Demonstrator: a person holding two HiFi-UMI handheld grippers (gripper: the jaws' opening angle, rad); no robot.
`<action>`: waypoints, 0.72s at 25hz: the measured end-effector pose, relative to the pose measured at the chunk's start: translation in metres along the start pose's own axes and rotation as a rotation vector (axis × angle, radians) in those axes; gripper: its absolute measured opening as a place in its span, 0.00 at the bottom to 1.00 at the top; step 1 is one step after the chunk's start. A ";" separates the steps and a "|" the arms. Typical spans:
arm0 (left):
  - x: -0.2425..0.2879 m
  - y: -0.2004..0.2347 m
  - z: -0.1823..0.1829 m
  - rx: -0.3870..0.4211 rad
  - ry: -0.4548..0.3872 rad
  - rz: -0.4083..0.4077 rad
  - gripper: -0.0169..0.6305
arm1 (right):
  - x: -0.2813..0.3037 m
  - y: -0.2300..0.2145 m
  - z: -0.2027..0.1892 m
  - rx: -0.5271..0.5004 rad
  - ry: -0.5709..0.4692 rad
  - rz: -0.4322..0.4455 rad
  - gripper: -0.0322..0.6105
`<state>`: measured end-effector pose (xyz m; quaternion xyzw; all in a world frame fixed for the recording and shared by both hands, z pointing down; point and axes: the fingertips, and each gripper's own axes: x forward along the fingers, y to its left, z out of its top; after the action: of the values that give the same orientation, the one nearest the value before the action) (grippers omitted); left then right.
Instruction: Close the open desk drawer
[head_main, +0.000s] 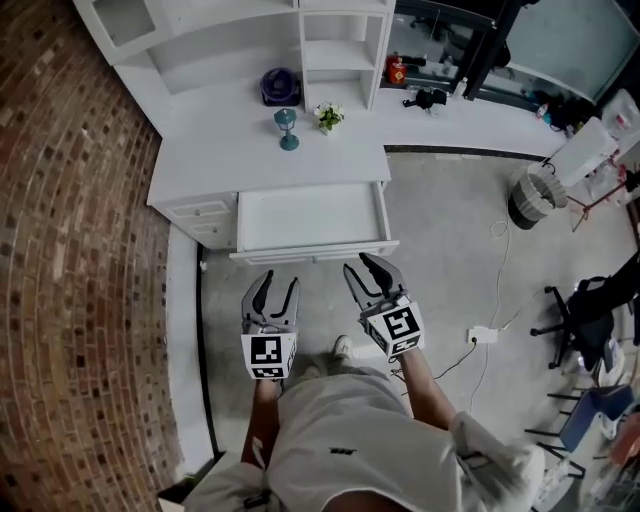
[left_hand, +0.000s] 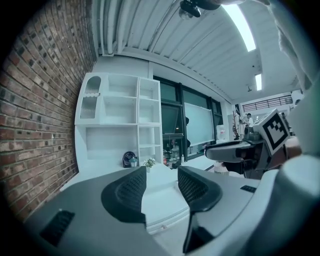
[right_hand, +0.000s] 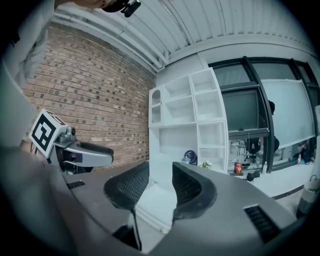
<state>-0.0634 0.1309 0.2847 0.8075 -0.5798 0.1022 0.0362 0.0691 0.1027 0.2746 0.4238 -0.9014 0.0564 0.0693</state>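
The white desk (head_main: 260, 140) has its wide centre drawer (head_main: 312, 218) pulled out toward me, and the drawer looks empty. Its front panel (head_main: 315, 253) faces my grippers. My left gripper (head_main: 272, 284) hangs just short of that panel, open, with nothing between its jaws. My right gripper (head_main: 366, 272) is beside it, also open and empty, tips close to the panel's right half. In the left gripper view the drawer's front (left_hand: 162, 217) shows between the gripper's fingertips (left_hand: 161, 190). The right gripper view shows the drawer (right_hand: 155, 200) between that gripper's fingertips (right_hand: 160, 184).
A small side drawer (head_main: 203, 210) sits shut left of the open one. On the desktop stand a teal goblet (head_main: 287, 128), a small potted plant (head_main: 328, 117) and a dark round device (head_main: 281, 86). A brick wall (head_main: 60, 250) runs along the left. A white power strip (head_main: 483, 335) and a cable lie on the floor at the right.
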 end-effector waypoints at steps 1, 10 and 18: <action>0.005 -0.001 0.003 0.001 -0.002 0.005 0.35 | 0.003 -0.006 0.002 -0.001 -0.005 0.004 0.28; 0.040 -0.007 0.031 0.018 -0.035 0.063 0.35 | 0.024 -0.043 0.024 -0.008 -0.051 0.038 0.28; 0.068 -0.001 0.024 0.015 -0.028 0.055 0.34 | 0.037 -0.053 0.006 0.041 -0.028 0.033 0.28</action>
<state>-0.0388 0.0639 0.2749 0.7930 -0.6013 0.0962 0.0194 0.0858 0.0402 0.2778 0.4107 -0.9079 0.0700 0.0472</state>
